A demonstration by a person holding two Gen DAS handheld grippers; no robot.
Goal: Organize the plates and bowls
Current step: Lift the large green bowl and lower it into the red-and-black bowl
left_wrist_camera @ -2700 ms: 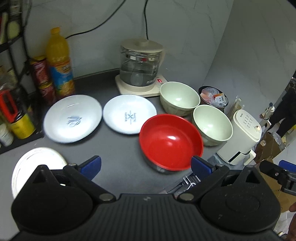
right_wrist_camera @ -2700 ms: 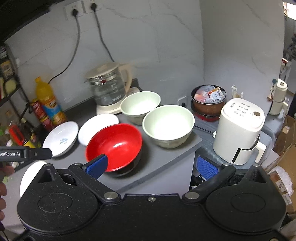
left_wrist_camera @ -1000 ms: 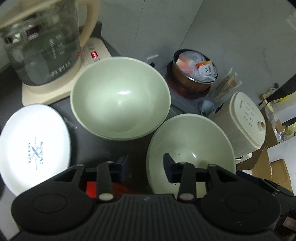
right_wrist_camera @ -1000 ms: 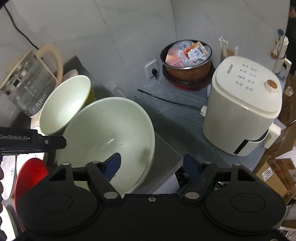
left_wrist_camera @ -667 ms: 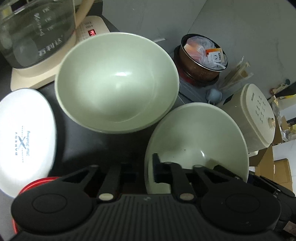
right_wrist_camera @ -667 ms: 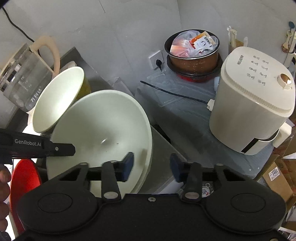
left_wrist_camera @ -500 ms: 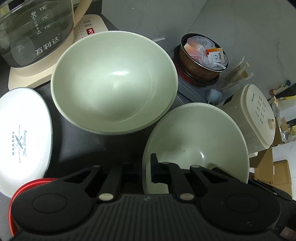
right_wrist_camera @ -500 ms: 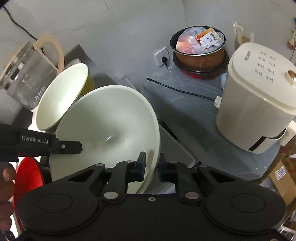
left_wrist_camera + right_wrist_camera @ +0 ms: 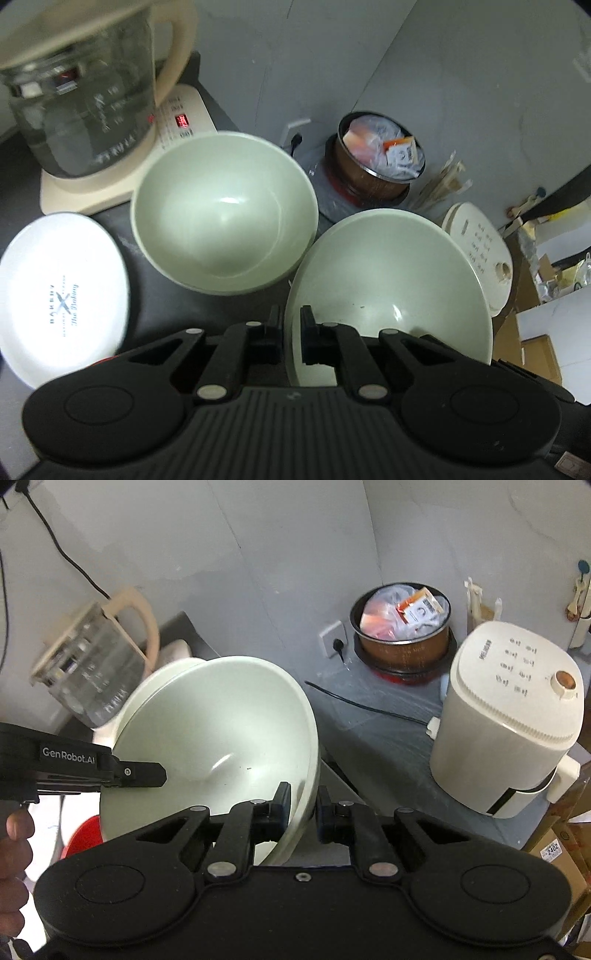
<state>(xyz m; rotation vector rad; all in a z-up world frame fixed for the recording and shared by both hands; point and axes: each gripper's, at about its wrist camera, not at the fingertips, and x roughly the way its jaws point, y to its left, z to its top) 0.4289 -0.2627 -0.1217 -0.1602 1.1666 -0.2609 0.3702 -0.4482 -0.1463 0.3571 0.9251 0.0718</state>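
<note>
White round plate with blue lettering [image 9: 62, 295] lies flat on the dark counter [image 9: 177, 306], far left. Glass kettle with cream handle [image 9: 81, 85] sits on its cream base behind it. Pale green ceramic bowl [image 9: 221, 218] rests upright on the counter, just beside the kettle base. Second pale green bowl [image 9: 388, 291] is tilted, near the first. Left claw [image 9: 292, 334] is clamped on this bowl's near-left rim, one finger inside, one outside. Right claw [image 9: 303, 808] pinches the same bowl's right rim. Brown pot of packets [image 9: 380, 162] and cream appliance [image 9: 513, 723] stand at right, lower down.
</note>
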